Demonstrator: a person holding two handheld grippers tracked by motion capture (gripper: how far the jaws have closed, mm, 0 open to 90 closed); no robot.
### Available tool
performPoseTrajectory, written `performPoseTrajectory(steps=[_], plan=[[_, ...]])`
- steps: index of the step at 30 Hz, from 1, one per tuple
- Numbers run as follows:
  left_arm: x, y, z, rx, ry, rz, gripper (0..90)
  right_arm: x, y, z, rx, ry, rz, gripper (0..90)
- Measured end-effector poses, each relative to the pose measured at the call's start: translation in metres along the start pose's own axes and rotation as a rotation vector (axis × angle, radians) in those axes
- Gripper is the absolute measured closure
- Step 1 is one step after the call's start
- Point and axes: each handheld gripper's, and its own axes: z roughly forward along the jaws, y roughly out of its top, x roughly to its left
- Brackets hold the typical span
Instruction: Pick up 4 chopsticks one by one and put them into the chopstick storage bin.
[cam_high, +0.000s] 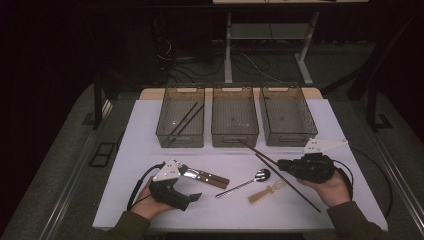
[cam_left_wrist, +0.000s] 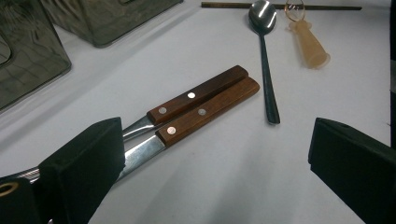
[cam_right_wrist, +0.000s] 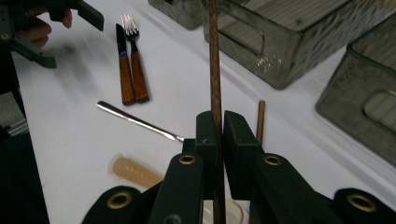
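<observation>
No legible text, labels or numbers anywhere.

Three grey bins (cam_high: 235, 117) stand in a row at the table's (cam_high: 145, 150) far edge; the leftmost bin (cam_high: 181, 117) contains two chopsticks (cam_high: 184, 121). Nearer than the bins lie a wooden-handled knife and fork (cam_high: 207, 177), a spoon (cam_high: 245, 182) beside them, and a tan-handled utensil (cam_high: 265, 191).

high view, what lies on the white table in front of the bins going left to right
left gripper → wooden-handled knife and fork pair → steel spoon → translucent amber plastic piece → right gripper, shut on a dark wooden chopstick
</observation>
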Motion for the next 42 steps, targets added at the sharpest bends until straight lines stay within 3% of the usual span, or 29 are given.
performPoseTrajectory(steps=[12, 16, 19, 42], plan=[[0.003, -0.001, 0.0, -0.001, 0.012, -0.009, 0.0, 0.006, 0.029, 0.023, -0.023, 0.027, -0.007, 84.6], [0.002, -0.001, 0.001, 0.01, 0.01, 0.005, 0.0, 0.009, 0.039, 0.032, -0.024, 0.027, -0.004, 84.5], [0.002, -0.001, 0.001, 0.011, 0.009, 0.006, 0.0, 0.009, 0.047, 0.039, -0.035, 0.028, 0.018, 84.5], [-0.001, 0.0, 0.001, 0.015, 0.011, 0.009, 0.0, 0.011, 0.112, 0.09, -0.025, -0.029, 0.02, 84.5]])
